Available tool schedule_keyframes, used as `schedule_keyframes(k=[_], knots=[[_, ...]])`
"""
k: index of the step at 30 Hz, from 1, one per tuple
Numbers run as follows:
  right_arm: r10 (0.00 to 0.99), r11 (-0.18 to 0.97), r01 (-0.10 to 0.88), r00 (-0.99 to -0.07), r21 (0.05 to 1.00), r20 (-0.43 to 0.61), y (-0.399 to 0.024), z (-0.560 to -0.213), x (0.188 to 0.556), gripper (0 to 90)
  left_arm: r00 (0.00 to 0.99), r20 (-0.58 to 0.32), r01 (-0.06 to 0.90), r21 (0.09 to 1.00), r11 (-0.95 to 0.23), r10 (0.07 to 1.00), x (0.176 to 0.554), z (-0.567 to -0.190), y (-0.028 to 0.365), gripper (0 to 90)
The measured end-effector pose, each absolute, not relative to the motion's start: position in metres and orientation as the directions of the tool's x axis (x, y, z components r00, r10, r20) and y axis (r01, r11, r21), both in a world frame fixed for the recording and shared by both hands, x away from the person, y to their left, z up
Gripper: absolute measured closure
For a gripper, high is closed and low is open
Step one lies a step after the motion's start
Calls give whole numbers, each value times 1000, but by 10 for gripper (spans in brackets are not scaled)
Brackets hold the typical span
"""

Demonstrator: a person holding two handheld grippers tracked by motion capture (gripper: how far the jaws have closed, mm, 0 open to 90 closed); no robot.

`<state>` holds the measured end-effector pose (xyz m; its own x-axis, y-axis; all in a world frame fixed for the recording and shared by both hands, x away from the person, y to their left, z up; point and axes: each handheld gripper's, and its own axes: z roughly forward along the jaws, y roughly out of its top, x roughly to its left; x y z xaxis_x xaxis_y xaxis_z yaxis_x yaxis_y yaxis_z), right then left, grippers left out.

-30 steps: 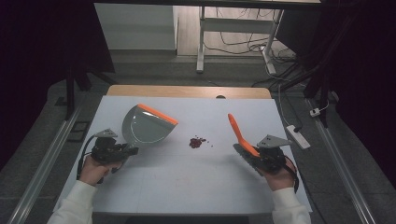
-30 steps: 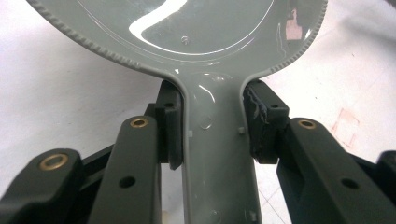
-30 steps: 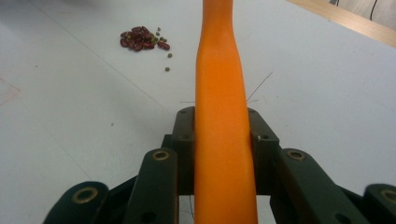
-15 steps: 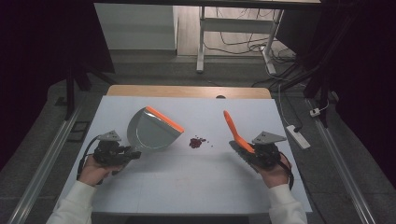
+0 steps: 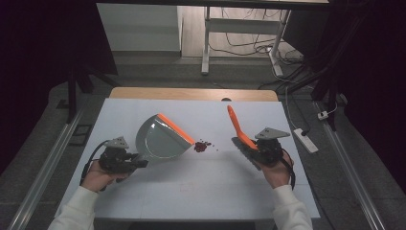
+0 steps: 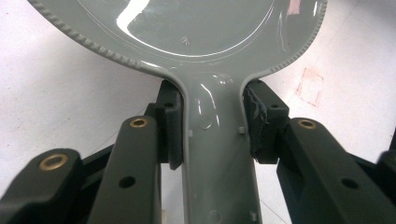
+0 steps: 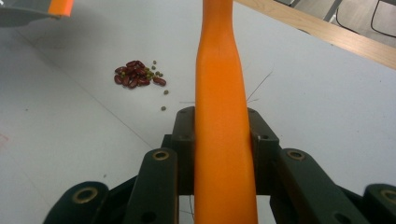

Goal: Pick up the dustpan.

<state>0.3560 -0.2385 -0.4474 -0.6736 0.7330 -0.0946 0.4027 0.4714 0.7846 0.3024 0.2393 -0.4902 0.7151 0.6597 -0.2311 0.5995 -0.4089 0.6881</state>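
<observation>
tabletop (image 5: pixel 143 201): white sheet over a wooden top, wood showing at the far edge. Flat, bare surface w/ nothing in the way, so a brush stroke can run straight across.
dustpan (image 5: pixel 160 139): grey w/ orange lip, left of centre, mouth facing right toward the beans. Lip looks down at or near the sheet, just left of the pile; can't tell if it touches. Likely parked there as the catch, so the sweep needs only a short push.
brush (image 5: pixel 239 132): orange handle slanting up and away, dark bristle head low by the right hand, right of the pile & apart from it. Tilted so the bristles sit low, probably for a sweep leftward.
left gripper (image 6: pixel 212 135): clamped on the dustpan's grey handle, pads (image 6: pixel 173 135) pressing both sides at the neck just below the bowl. Grip close to the bowl prob. gives more control over the pan's tilt.
right gripper (image 7: pixel 222 144): closed on the brush handle, orange shaft running up between the jaws. Held mid-handle — leverage for a sweep, I'd judge.
beans (image 5: pixel 201 146): small heap of dark red beans w/ a few tiny green ones scattered at its right edge, on the sheet between pan lip & brush, nearer the pan. In the right gripper view (image 7: pixel 137 77) they lie ahead & left of the handle — sweep not yet done, none seen in the pan.
</observation>
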Motion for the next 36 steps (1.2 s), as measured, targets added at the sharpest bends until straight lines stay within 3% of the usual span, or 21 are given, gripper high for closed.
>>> schedule_keyframes(k=[36], knots=[[689,490,388,-720,780,-75,-194,-453,402,699,785,-246,582,608,-540,569,302,-497,215,618]])
